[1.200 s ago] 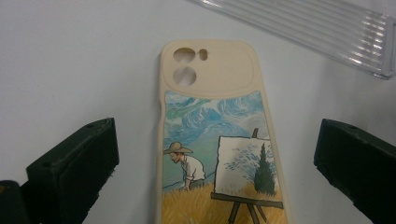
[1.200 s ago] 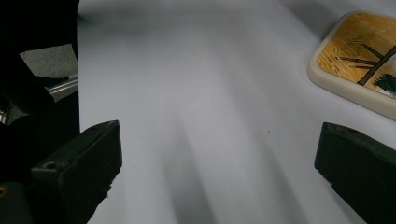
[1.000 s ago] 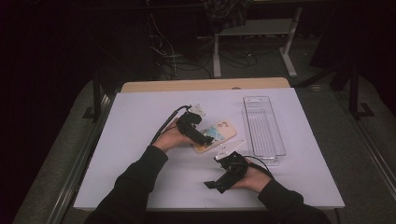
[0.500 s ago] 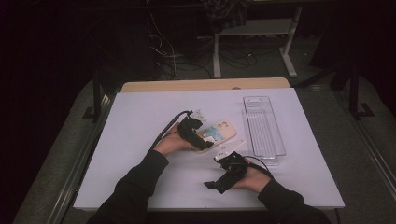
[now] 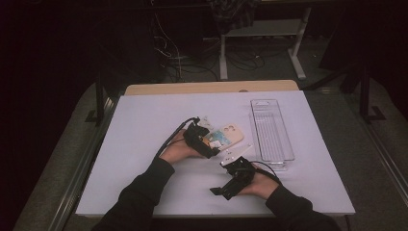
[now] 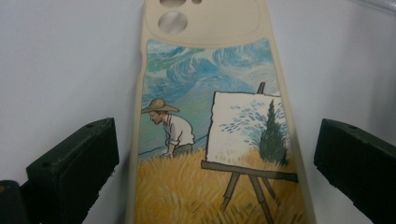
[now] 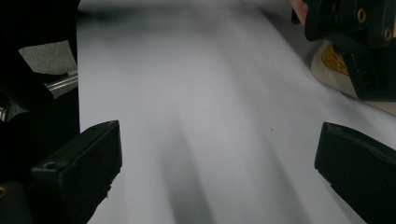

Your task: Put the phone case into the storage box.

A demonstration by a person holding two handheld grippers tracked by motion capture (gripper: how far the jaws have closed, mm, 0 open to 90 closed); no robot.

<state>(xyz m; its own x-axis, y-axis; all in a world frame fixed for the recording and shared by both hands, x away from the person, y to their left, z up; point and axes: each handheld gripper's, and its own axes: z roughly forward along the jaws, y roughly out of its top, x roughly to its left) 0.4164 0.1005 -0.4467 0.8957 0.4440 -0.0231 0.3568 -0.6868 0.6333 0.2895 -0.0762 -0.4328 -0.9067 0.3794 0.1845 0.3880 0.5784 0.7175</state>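
Phone case (image 6: pixel 212 140) flat between wide-spread jaws of left gripper (image 6: pixel 215 158), untouched; right gripper (image 7: pixel 219 168) equally wide, empty.

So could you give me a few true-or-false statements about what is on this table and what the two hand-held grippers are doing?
1. The cream phone case with a painted wheat-field scene lies between the open jaws of the left gripper. True.
2. The phone case sits inside the clear plastic tray. False: it lies on the white table, beside the tray.
3. The right gripper is clamped on the tray. False: its jaws are open over bare table.
4. The case's camera cut-out end points away from the left gripper. True.
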